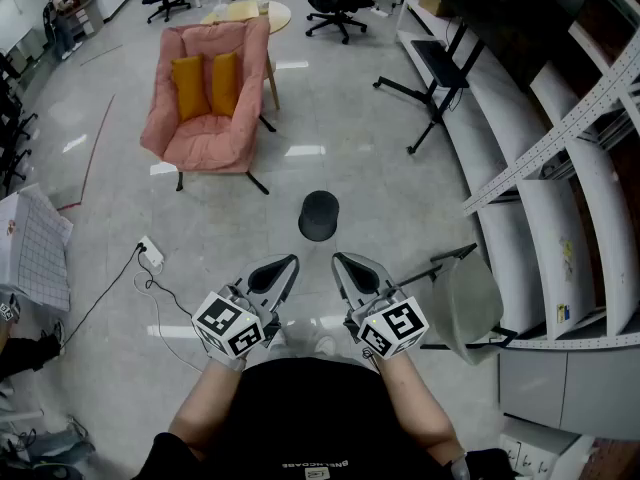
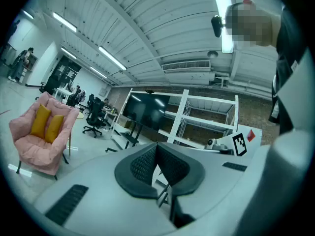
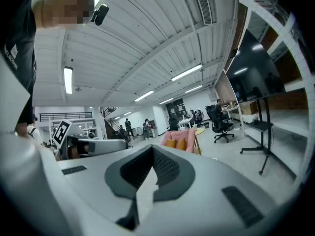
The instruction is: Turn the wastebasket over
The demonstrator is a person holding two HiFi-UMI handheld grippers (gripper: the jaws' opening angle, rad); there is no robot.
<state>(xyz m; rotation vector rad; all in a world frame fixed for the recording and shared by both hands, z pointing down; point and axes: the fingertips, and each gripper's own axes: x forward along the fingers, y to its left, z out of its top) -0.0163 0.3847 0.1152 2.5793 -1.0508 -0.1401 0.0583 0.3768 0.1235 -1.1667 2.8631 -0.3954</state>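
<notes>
A black round wastebasket (image 1: pixel 319 216) stands on the grey floor just ahead of me, its flat closed end facing up. My left gripper (image 1: pixel 288 264) and right gripper (image 1: pixel 340 261) are held level side by side in front of my body, short of the wastebasket and above the floor. Both are shut with nothing between their jaws; the tips meet in the left gripper view (image 2: pixel 157 146) and in the right gripper view (image 3: pixel 152 149). The wastebasket is hidden in both gripper views.
A pink armchair (image 1: pixel 211 98) with two orange cushions stands farther ahead on the left. White shelving (image 1: pixel 560 168) runs along the right, with a black stand (image 1: pixel 435 83) and a grey chair (image 1: pixel 468 303) before it. A power strip (image 1: pixel 151 255) with its cable lies on the left.
</notes>
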